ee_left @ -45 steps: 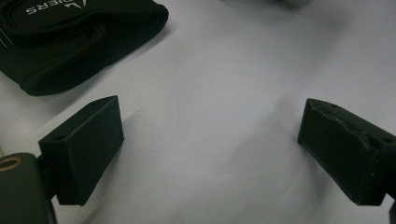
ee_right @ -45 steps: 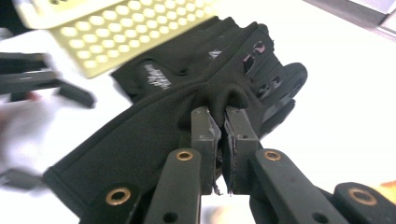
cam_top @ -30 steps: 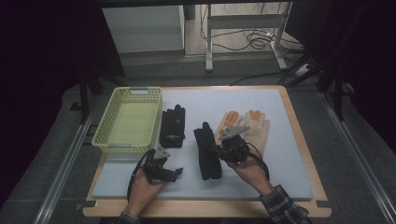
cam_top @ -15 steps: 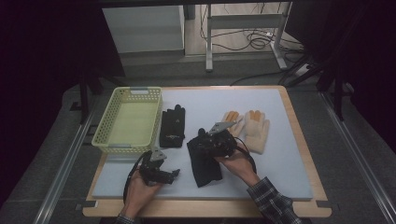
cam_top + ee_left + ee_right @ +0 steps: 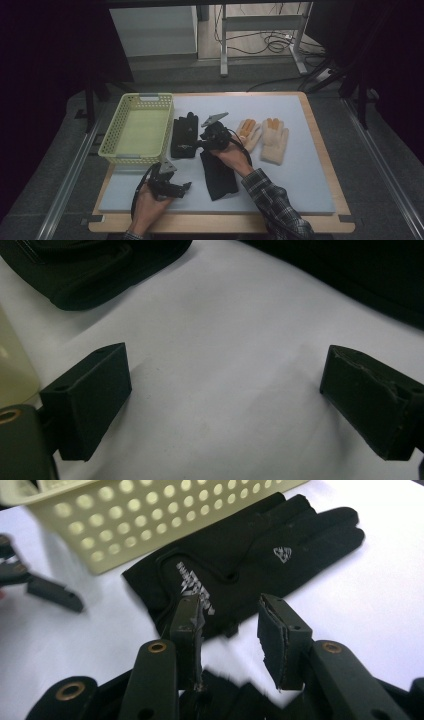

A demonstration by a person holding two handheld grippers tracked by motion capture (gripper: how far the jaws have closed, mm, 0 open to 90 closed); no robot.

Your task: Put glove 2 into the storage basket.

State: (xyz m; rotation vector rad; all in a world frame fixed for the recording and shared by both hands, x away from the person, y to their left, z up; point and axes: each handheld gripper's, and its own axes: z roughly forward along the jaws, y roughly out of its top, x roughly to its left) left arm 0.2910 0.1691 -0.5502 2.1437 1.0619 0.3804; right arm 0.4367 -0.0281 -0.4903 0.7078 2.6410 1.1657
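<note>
My right gripper (image 5: 227,630) has its jaws parted, nothing between them; they have just been opening. It points at the cuff end of the logo glove (image 5: 250,565), a black glove lying flat just ahead of the jaw tips, not touched by them. Under and behind my jaws lies the second black glove (image 5: 218,175), its upper end right beneath the gripper. In the high view my right gripper (image 5: 207,141) sits between these two gloves.

The basket (image 5: 136,131) serves as my landmark: the logo glove (image 5: 185,136) lies just beside its right wall, the second black glove a little farther right and nearer to me. Two tan gloves (image 5: 274,140) lie well to the right of the basket, past my right hand.

My left gripper (image 5: 176,188) is released too, jaws wide over bare mat (image 5: 220,380), below the basket's near right corner.
</note>
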